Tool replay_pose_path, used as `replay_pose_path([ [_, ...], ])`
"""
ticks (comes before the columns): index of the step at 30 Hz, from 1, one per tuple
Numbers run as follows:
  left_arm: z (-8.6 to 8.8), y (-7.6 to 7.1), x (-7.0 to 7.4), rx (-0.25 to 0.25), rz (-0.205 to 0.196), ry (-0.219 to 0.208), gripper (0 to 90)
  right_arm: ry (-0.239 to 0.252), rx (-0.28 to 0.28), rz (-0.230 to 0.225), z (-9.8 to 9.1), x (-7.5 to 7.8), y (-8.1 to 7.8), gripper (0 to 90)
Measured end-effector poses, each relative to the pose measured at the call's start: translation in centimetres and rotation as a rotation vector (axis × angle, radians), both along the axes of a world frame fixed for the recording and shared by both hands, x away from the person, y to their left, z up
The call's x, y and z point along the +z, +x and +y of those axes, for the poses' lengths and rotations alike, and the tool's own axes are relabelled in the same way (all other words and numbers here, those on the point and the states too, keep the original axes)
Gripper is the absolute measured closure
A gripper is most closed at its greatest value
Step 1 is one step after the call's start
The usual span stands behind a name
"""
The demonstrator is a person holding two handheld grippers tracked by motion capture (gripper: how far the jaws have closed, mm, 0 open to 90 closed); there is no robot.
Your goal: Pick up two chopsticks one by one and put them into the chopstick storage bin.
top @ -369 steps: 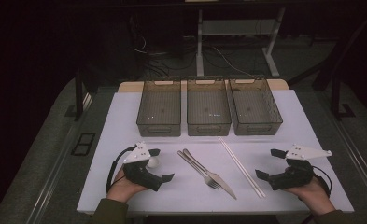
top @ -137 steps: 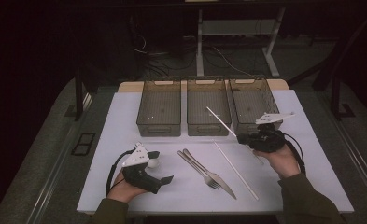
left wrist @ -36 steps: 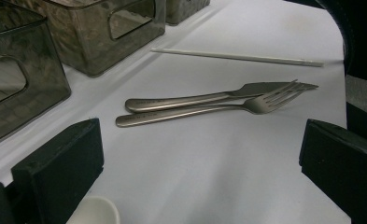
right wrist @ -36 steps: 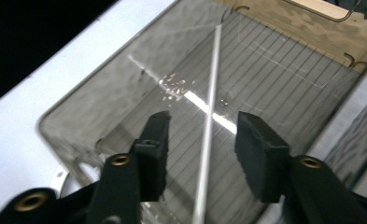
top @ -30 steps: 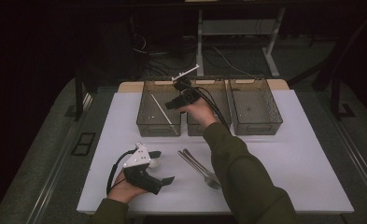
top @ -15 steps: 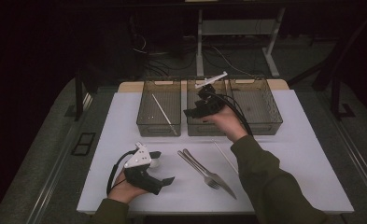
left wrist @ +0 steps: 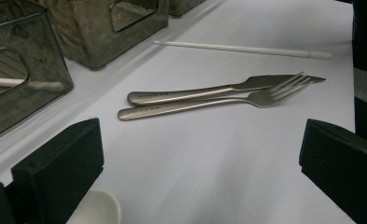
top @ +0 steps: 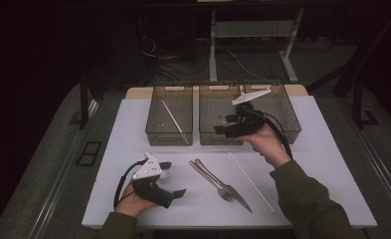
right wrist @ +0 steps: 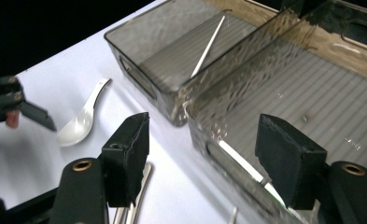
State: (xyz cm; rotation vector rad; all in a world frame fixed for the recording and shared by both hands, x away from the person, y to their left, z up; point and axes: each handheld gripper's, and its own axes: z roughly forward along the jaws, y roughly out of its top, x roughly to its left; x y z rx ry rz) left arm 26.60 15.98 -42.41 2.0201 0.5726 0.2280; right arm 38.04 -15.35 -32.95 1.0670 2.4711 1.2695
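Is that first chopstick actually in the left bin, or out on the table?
In. The chopstick lies slanted inside the left bin; the right gripper has open, empty jaws.

Small engraved markings run along the handles of the knife (left wrist: 204,92) and fork (left wrist: 209,103), too fine to be read

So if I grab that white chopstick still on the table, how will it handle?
The white chopstick looks thin and straight, so probably stiff and light. It lies flat on the table, likely awkward to pinch, and may roll if nudged.
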Motion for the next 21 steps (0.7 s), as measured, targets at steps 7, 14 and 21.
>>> replay_pose_path([
  [7, 0.0, -0.1, 0.0, 0.001, 0.004, 0.005, 0.0, 0.011, -0.016, 0.001, -2.4, -1.0, -2.3, 36.0],
  [14, -0.1, -0.1, -0.1, 0.000, 0.006, 0.011, 0.0, -0.019, -0.035, -0.022, -4.3, -2.6, -4.5, 41.3],
  [21, -0.1, 0.0, -0.2, 0.000, 0.006, 0.013, 0.0, -0.029, -0.048, -0.019, -5.7, -3.9, -5.8, 46.8],
])
